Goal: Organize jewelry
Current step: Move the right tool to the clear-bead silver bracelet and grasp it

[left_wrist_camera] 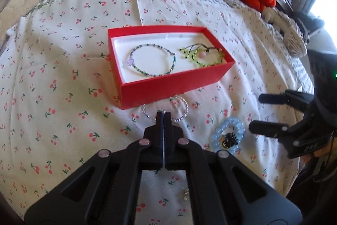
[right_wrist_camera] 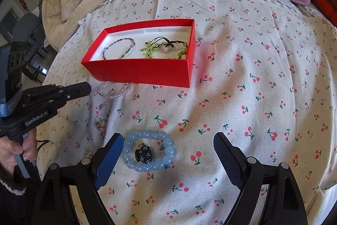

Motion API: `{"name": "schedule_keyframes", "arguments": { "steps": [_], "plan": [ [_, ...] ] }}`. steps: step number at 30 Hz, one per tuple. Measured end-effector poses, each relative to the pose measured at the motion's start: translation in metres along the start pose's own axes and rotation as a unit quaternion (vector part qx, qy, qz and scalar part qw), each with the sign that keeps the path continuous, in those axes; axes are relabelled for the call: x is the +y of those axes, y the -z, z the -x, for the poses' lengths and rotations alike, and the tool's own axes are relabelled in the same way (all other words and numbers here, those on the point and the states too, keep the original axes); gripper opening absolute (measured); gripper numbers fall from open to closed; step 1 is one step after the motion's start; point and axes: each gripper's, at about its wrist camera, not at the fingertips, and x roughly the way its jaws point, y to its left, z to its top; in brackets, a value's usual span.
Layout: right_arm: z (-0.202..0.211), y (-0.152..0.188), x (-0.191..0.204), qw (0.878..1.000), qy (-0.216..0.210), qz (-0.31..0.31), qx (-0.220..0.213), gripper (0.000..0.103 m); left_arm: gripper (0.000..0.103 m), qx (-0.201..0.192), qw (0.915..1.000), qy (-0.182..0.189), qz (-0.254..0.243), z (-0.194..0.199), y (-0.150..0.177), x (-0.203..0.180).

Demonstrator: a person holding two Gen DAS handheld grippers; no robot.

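The left gripper has its fingers clenched on the clear beaded bracelet, just in front of the red box. The right gripper is spread wide, with the blue bracelet lying on the bed between them, toward the left finger.

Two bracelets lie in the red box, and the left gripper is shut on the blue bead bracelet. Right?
Not quite. The left gripper is shut on the clear bead bracelet beside the red box, as the left wrist view shows. The blue bracelet lies untouched.
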Motion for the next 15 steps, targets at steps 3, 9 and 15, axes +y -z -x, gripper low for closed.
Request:
{"name": "schedule_keyframes", "arguments": {
  "steps": [3,9,15],
  "plan": [
    [0.000,0.001,0.000,1.000,0.000,-0.002,-0.001,0.088,0.000,0.000,0.9999,0.008,0.010,0.001,0.001,0.002],
    [0.001,-0.004,0.009,1.000,-0.025,0.008,-0.014,0.088,0.000,0.000,0.9993,0.014,0.035,0.002,0.003,0.011],
    [-0.002,-0.012,0.054,0.987,-0.064,0.137,-0.058,0.083,0.000,0.003,0.9985,0.021,0.051,-0.002,0.001,0.020]
  ]
}}
